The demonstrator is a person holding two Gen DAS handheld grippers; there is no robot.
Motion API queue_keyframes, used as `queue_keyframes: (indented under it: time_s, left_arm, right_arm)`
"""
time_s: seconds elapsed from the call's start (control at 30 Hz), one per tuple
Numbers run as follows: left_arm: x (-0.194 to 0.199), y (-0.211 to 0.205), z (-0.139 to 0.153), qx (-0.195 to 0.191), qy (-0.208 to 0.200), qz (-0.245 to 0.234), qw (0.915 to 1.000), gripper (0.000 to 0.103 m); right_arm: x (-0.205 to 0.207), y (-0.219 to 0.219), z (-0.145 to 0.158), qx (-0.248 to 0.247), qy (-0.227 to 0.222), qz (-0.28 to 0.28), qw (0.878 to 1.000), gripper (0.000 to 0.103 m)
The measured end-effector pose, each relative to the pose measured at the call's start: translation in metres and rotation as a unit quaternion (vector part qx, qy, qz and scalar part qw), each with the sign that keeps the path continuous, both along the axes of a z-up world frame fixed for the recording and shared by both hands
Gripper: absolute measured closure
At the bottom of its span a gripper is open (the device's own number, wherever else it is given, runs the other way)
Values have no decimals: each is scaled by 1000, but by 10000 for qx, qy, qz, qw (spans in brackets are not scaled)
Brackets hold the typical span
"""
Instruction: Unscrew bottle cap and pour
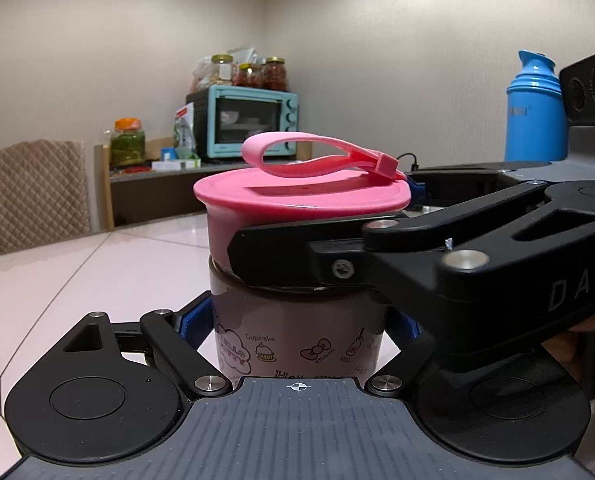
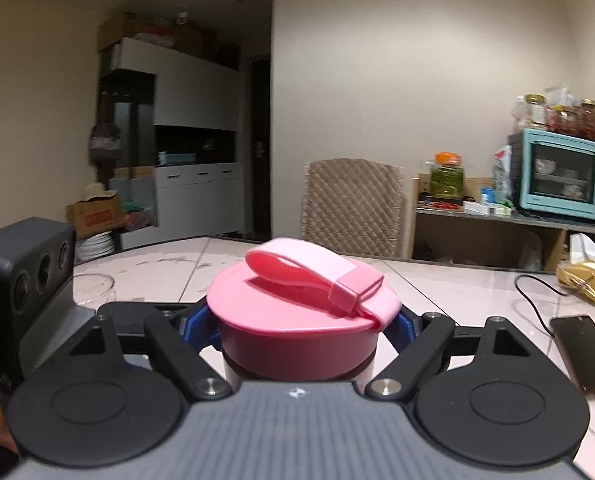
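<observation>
A bottle (image 1: 297, 332) with cartoon prints and a pink cap (image 1: 301, 196) with a loop strap stands on the white table (image 1: 97, 272). My left gripper (image 1: 297, 320) is shut on the bottle's body, blue pads on both sides. My right gripper (image 2: 297, 328) is shut on the pink cap (image 2: 297, 320), its blue pads against the cap's sides. In the left wrist view the right gripper's black finger (image 1: 297, 256) crosses in front of the cap from the right.
A blue thermos (image 1: 535, 112) stands at the right back. A phone (image 2: 585, 352) with a cable, a yellow bag (image 2: 585, 280) and a glass bowl (image 2: 93, 284) lie on the table. A chair (image 2: 353, 208) and a shelf with an oven (image 2: 565, 176) stand beyond.
</observation>
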State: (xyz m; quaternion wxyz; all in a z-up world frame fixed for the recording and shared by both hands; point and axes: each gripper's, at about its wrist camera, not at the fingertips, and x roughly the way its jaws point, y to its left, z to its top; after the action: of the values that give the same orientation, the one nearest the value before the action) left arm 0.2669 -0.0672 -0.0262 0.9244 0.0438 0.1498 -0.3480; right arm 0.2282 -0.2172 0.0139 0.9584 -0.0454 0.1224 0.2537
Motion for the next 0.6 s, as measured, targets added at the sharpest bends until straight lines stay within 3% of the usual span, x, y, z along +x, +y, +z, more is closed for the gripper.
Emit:
queue_keyframes:
  time_s: [0.27, 0.6]
  left_arm:
    - [0, 0, 0, 2, 0, 1, 10000, 13]
    - [0, 0, 0, -1, 2, 2, 10000, 13]
  right_arm:
    - [15, -19, 5, -75, 19, 932, 9956, 18]
    - [39, -47, 7, 167, 183, 2111, 9771, 18]
